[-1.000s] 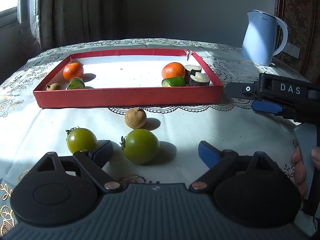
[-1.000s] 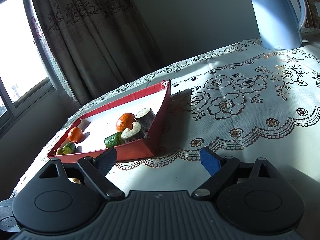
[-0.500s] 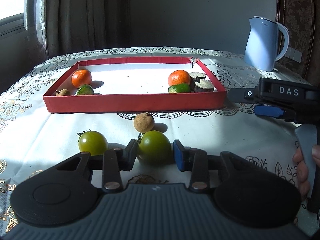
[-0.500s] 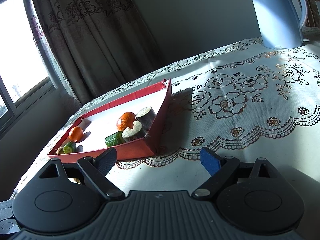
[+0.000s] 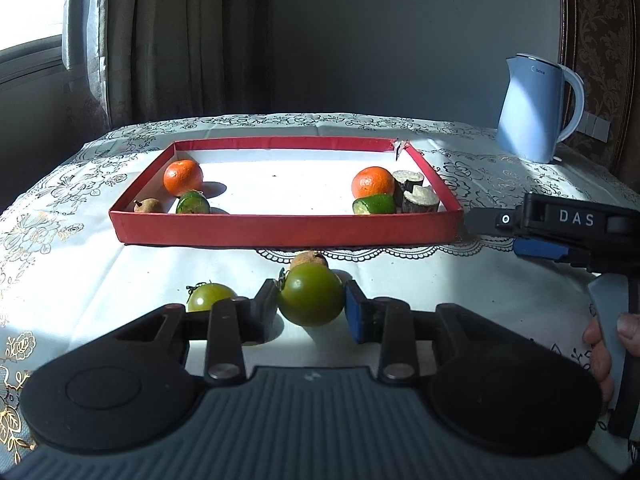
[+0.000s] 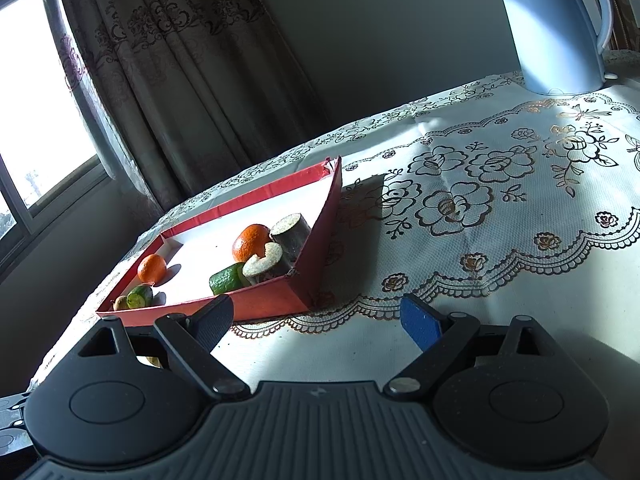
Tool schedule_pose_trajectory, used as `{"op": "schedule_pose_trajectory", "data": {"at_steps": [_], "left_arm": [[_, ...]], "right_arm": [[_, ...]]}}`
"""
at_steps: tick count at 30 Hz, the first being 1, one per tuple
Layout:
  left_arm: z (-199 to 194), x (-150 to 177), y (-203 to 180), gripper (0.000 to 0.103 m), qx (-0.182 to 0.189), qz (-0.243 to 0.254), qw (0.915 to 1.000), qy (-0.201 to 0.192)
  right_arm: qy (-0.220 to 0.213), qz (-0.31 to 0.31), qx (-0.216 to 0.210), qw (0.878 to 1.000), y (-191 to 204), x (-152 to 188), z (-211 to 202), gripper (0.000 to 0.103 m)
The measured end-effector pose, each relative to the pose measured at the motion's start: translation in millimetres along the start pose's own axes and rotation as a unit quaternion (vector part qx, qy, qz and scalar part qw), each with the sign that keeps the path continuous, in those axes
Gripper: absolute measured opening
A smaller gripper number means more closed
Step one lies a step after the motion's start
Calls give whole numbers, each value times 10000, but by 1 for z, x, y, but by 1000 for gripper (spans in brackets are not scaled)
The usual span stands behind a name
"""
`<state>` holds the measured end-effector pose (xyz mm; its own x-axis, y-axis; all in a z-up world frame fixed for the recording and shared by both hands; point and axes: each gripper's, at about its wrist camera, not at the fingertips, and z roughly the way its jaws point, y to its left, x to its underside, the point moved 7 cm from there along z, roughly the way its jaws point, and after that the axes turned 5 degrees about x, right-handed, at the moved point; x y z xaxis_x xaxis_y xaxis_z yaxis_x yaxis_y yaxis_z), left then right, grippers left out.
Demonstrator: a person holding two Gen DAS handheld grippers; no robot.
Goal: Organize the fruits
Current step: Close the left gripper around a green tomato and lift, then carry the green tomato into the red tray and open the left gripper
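My left gripper (image 5: 311,307) is shut on a large green tomato (image 5: 310,294) and holds it just above the tablecloth. A smaller green tomato (image 5: 211,297) sits to its left, and a brown longan (image 5: 309,258) lies just behind it. The red tray (image 5: 286,231) beyond holds two oranges (image 5: 183,177), cucumber pieces (image 5: 374,205), dark cut pieces (image 5: 419,199) and a longan (image 5: 147,206). My right gripper (image 6: 316,320) is open and empty over the cloth by the tray's near right corner (image 6: 296,292); it shows from the side in the left wrist view (image 5: 560,232).
A light blue kettle (image 5: 536,110) stands at the back right of the table, also in the right wrist view (image 6: 556,24). Curtains and a window are at the left. The tablecloth's lace edge (image 6: 520,256) runs in front of the right gripper.
My left gripper closed on the large green tomato and lifted it slightly, with the view rising. The right gripper has barely moved.
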<state>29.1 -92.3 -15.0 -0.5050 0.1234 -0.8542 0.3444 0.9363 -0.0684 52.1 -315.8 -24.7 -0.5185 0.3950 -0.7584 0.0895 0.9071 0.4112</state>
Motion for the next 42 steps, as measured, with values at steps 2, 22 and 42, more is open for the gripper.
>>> {"op": "schedule_pose_trajectory", "data": {"at_steps": [2,22,42], "left_arm": [[-4,-8,6,32,-78,5,9999,-109],[-25,-27,54,32,-89,-347,9986,-383],[63,-99,68,32,-656,-110,9974,-276]], "right_arm": [[14,-23,4,10000,1,0,0,91],[604,-1770,1217,9748,38,18,23,96],[643,-1767,1353,9728,33,17,23,103]]}}
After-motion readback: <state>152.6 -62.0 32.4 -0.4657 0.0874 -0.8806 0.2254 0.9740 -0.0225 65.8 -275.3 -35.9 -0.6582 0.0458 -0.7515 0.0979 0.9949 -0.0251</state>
